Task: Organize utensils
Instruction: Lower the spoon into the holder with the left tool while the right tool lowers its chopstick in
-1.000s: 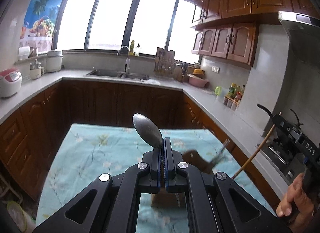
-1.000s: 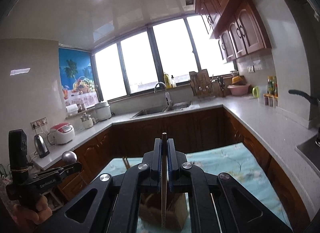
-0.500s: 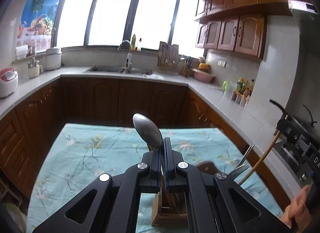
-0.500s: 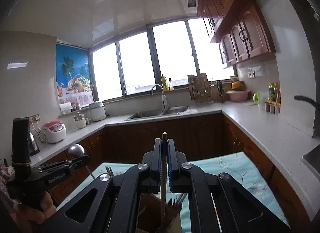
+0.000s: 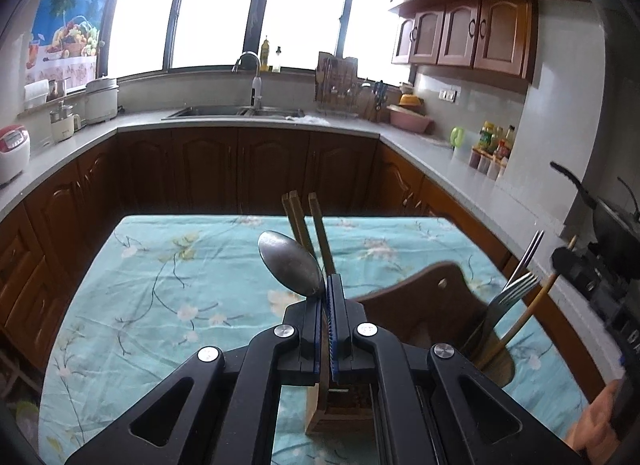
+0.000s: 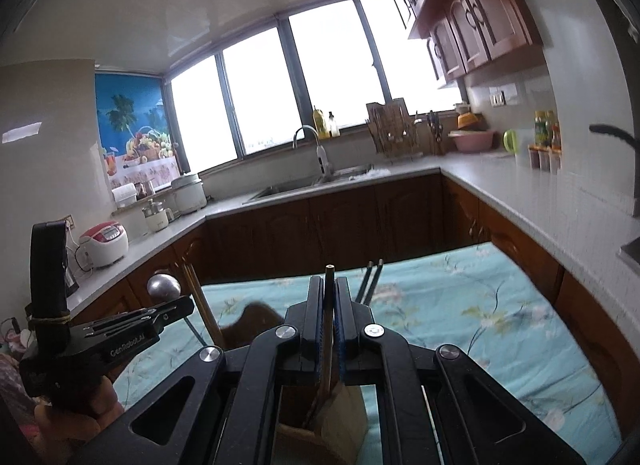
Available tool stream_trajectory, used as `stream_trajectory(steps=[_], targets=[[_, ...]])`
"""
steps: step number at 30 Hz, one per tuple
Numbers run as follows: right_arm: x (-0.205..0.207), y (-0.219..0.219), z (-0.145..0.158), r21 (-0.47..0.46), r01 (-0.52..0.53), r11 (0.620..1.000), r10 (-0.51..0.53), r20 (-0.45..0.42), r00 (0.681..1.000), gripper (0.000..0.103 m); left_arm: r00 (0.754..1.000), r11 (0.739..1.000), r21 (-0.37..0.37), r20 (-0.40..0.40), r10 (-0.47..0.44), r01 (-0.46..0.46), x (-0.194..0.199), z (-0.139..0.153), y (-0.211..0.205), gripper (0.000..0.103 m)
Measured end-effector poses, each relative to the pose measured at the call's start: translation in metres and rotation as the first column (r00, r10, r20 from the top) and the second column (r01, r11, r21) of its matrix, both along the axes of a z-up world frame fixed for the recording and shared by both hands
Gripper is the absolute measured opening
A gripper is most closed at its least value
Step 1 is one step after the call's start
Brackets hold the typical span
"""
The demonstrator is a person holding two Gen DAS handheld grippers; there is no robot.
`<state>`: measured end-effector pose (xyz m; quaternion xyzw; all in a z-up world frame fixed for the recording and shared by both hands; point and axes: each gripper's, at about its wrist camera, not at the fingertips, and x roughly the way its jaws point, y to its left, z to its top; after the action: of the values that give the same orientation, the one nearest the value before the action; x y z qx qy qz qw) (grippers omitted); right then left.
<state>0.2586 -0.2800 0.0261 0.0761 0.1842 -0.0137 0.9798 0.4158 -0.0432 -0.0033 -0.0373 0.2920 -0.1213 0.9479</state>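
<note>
Utensils were split between the two tools above a wooden holder (image 5: 420, 305) standing on the floral tablecloth (image 5: 168, 273). The left gripper (image 5: 328, 293) was closed on the neck of a metal spoon (image 5: 290, 263), bowl up, handle hidden below the jaws. The right gripper (image 6: 330, 293) was pinched on a thin wooden chopstick (image 6: 329, 329), its lower end reaching down into the holder. Forks (image 5: 516, 289) and more chopsticks (image 5: 310, 233) already stood in compartments. I judged the spoon stiff, smooth and slippery, light but top-heavy when held this way, so a grip just under the bowl suited it; the chopstick looked very light, rigid and prone to pivoting, best held near mid-length.
</note>
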Motion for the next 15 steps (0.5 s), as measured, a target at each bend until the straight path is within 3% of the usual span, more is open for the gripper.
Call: stream_trajectory(steps=[15], targets=[[0.0005,0.0006,-0.0032,0.011,0.002,1.0,-0.002,-0.02,1.0,0.008,0.999,1.0,-0.02,-0.041,-0.003,0.002,0.004,-0.0109,0.0058,0.003]])
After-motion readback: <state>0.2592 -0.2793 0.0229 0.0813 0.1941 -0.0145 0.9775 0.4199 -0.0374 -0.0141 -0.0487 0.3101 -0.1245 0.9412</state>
